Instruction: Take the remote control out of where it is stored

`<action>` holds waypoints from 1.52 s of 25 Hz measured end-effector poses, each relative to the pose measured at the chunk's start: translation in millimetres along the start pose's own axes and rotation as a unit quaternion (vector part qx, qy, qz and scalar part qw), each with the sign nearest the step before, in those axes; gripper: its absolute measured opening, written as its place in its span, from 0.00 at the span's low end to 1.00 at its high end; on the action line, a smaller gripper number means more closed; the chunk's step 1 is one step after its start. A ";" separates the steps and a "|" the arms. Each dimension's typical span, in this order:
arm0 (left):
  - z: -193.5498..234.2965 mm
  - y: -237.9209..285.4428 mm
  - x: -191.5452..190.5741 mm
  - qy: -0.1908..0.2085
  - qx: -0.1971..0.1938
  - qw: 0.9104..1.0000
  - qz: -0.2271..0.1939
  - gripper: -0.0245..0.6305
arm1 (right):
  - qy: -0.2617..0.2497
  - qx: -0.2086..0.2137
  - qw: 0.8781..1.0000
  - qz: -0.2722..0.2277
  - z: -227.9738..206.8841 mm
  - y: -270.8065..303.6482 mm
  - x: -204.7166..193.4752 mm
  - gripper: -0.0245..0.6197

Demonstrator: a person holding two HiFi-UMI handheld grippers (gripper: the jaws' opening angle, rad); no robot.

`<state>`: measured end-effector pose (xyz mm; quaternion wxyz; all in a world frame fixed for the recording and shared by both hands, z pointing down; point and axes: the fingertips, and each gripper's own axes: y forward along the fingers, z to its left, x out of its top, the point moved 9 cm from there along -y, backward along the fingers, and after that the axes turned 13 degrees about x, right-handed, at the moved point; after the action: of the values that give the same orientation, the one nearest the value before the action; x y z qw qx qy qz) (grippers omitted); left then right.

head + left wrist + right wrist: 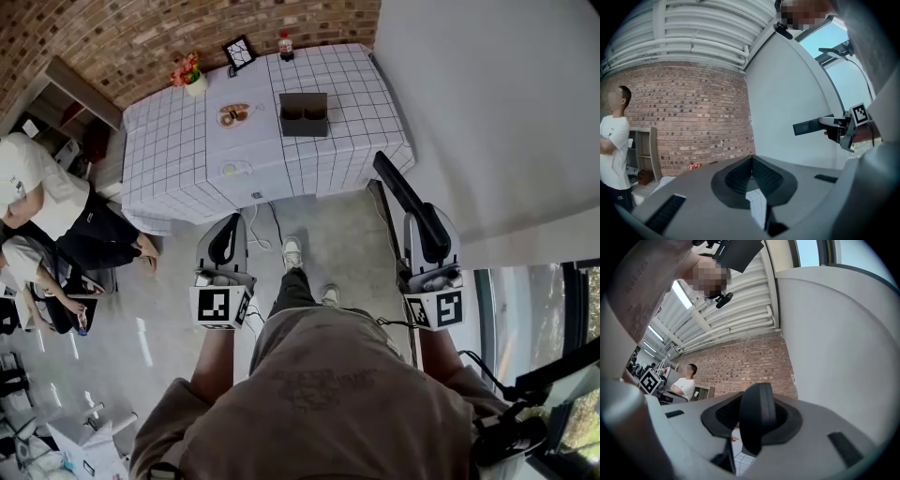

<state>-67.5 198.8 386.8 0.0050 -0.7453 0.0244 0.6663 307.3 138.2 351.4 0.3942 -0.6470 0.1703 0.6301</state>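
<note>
A long black remote control (403, 192) sticks out ahead of my right gripper (428, 246), which is shut on its near end. The right gripper view shows the remote (758, 420) end-on between the pads. From the left gripper view the remote (808, 127) is seen side-on, held level in front of a white wall. My left gripper (223, 246) is shut with nothing in it, its pads meeting at the tip (751, 161). Both grippers hang over the grey floor, well short of the table. A dark open box (304, 114) stands on the white grid-cloth table (169, 159).
The table also carries a plate (233, 114), a flower pot (192, 80), a picture frame (239, 52) and a small bottle (285, 44). A white wall (487, 112) rises on the right. People (37, 202) are at the left. A cable (267, 230) lies on the floor.
</note>
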 end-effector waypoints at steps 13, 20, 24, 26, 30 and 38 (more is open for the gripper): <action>-23.2 -36.6 11.5 0.008 0.009 1.000 0.003 0.05 | 0.017 0.015 1.000 -0.008 8.3 -32.1 6.4 0.22; -28.5 -34.2 17.2 0.010 0.004 1.000 -0.002 0.06 | 0.023 0.017 1.000 -0.009 9.2 -35.7 4.8 0.22; -27.0 -28.6 22.3 0.005 0.002 1.000 -0.003 0.06 | 0.026 0.015 1.000 -0.006 7.8 -31.1 6.0 0.22; -23.1 -26.4 23.1 0.001 0.001 1.000 -0.003 0.06 | 0.024 0.015 1.000 -0.004 8.3 -26.4 5.2 0.22; -13.9 -22.5 14.6 -0.002 -0.006 1.000 0.004 0.06 | 0.018 0.005 1.000 -0.001 10.8 -19.9 1.1 0.22; 12.5 1.7 15.2 -0.037 -0.020 0.999 0.000 0.06 | 0.007 -0.017 1.000 0.007 19.8 -0.1 6.2 0.22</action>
<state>-78.3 197.2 370.3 -0.0095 -0.7201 0.0110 0.6938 294.8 154.4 347.6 0.3775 -0.6569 0.1668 0.6310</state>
